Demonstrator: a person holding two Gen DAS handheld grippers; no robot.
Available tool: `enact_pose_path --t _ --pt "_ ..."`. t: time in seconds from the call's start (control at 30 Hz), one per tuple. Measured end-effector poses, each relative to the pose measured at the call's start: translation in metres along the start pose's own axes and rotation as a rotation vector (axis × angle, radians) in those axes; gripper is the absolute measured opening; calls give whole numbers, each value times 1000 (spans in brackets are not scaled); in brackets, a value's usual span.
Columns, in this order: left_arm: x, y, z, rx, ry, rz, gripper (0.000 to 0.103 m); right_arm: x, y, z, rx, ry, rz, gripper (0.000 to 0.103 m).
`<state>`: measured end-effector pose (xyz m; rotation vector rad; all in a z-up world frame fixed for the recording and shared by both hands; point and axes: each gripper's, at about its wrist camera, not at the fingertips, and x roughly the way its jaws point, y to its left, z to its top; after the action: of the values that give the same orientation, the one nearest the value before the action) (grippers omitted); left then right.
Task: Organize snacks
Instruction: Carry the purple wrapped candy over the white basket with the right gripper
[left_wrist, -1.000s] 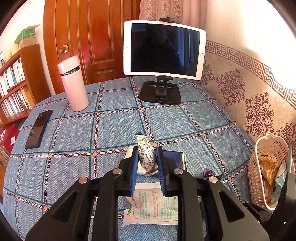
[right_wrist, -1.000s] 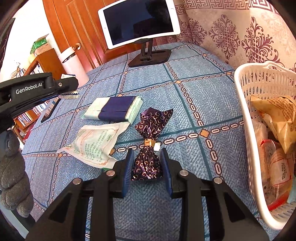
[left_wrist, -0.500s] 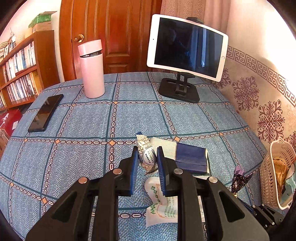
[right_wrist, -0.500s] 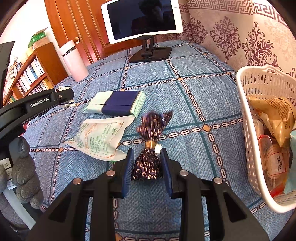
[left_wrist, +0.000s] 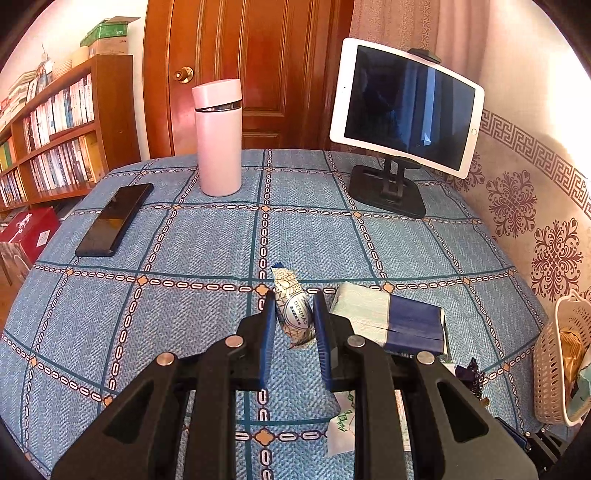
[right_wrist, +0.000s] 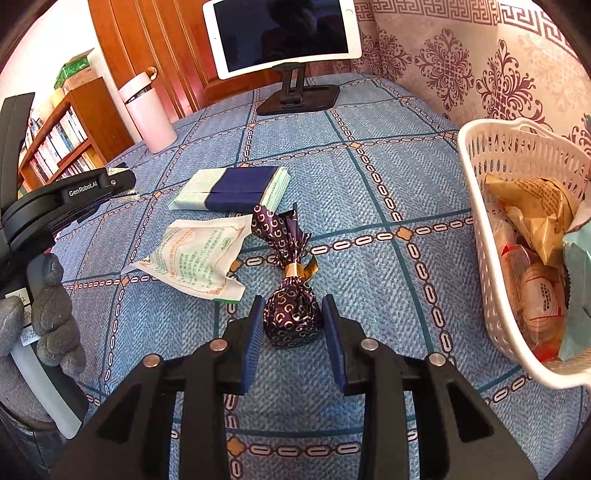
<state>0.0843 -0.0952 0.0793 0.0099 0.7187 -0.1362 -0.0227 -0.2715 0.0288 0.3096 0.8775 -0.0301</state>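
My left gripper (left_wrist: 294, 299) is shut on a small white packet with blue print (left_wrist: 295, 314) and holds it just above the blue cloth. In the right wrist view, my right gripper (right_wrist: 293, 301) has a purple foil candy with a gold tie (right_wrist: 291, 317) between its pads. The candy rests on the cloth. The jaws are opening, but the pads still touch the candy's sides. A white basket (right_wrist: 480, 206) with several wrapped snacks stands to the right of that gripper. It also shows at the right edge of the left wrist view (left_wrist: 550, 369).
A blue-and-white tissue pack (right_wrist: 236, 188) and a white sachet with green print (right_wrist: 195, 254) lie left of the candy. A pink flask (left_wrist: 218, 140), a black phone (left_wrist: 114, 218) and a tablet on a stand (left_wrist: 402, 110) are farther back. A wall runs along the right.
My left gripper has carried the white packet leftward across the table, away from the basket, and rolled a little. The right gripper's jaws have parted slightly around the candy.
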Motion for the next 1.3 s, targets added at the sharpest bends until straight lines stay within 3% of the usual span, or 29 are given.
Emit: enact_pose_path --t 0.4,0.83,1.1,1.3 --pt "7 15 -1 -44 14 4 20 6 12 2 -66 7 -40 30" --pt "4 22 0 -72 -4 5 20 -50 13 10 -44 -102 -13 30" --pt "-2 28 2 -97 -20 8 20 -91 -15 19 16 -184 -79 30" --pt "-8 30 4 -107 -38 0 20 -132 -51 21 77 -263 -196 30"
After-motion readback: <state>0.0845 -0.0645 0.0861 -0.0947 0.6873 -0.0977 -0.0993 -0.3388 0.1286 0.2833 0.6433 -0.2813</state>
